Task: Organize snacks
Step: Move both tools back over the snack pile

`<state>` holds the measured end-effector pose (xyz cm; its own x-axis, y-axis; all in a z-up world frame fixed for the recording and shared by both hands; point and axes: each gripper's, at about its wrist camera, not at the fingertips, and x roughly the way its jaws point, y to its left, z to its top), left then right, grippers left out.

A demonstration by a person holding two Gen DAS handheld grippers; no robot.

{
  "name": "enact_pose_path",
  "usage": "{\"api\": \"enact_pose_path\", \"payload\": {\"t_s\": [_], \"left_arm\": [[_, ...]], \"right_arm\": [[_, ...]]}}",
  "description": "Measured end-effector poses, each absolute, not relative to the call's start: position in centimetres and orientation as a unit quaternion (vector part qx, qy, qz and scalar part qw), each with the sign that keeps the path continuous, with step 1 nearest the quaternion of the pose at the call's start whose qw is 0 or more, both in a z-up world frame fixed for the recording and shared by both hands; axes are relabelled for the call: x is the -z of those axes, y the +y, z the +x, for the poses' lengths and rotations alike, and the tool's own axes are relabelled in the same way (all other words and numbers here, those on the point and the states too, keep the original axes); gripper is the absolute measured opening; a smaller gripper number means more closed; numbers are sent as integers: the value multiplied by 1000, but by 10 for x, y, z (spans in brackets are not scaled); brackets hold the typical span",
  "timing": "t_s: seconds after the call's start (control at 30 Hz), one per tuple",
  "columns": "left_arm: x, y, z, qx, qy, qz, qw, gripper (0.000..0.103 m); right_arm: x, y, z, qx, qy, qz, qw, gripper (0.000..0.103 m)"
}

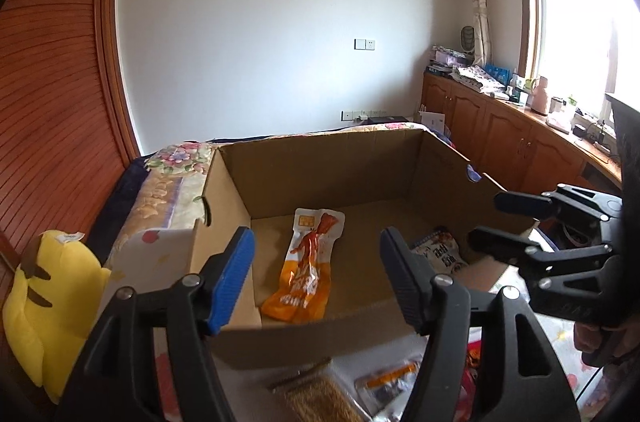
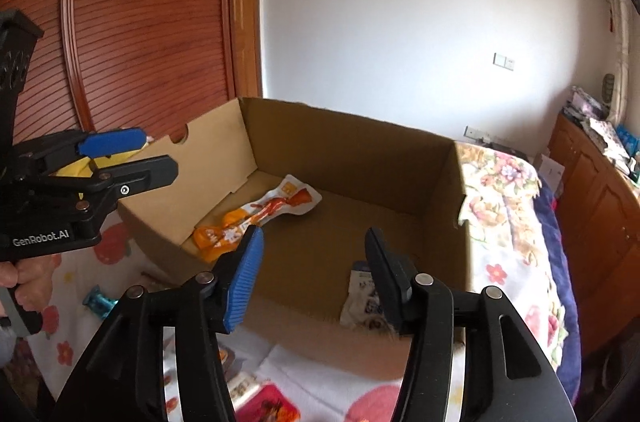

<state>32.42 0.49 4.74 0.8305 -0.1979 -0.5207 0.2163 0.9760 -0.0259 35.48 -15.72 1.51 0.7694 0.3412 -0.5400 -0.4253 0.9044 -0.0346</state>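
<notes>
Left gripper [image 1: 316, 278] fingers spread wide, gripping nothing; beyond and between them, flat on the floor of the open brown cardboard box [image 1: 332, 162], an orange-and-white snack packet [image 1: 306, 266]. Right gripper [image 2: 314, 278] fingers likewise apart, white-and-dark snack pouch [image 2: 360, 296] just behind the right-hand one.

**Box on bed, two packets inside, more in front**

Cardboard box [image 1: 320, 162] sits on the bed [image 2: 508, 190]. Inside, a long snack packet [image 1: 306, 266] lies on the floor toward the left wall; a second packet [image 1: 440, 254] lies by the near right corner, well apart from it. More packets [image 1: 320, 398] lie on the bed before the box's near wall. Plush toy [image 1: 48, 306] left of box. Cabinets [image 1: 500, 130] right of bed.
</notes>
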Motion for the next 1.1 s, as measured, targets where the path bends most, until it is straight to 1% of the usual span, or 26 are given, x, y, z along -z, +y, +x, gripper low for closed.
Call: {"api": "enact_pose_path", "payload": {"t_s": [0.23,0.47,0.53,0.7,1.1], "left_arm": [[-54,8,286,118,266,9,957,68],[-47,3,250,128,272,9,954,70],[-42,1,241,132,275,9,952,70],[-33,-5,221,135,278,12,951,71],[0,-13,189,139,308,5,941,71]], "right_arm": [[-29,-168,313,-182,263,-73,944,60],[-28,-178,274,-178,269,-64,944,65],[-25,-179,264,-178,273,-63,943,68],[-14,-181,237,-183,284,-58,939,70],[33,-181,202,-198,326,-38,924,71]]}}
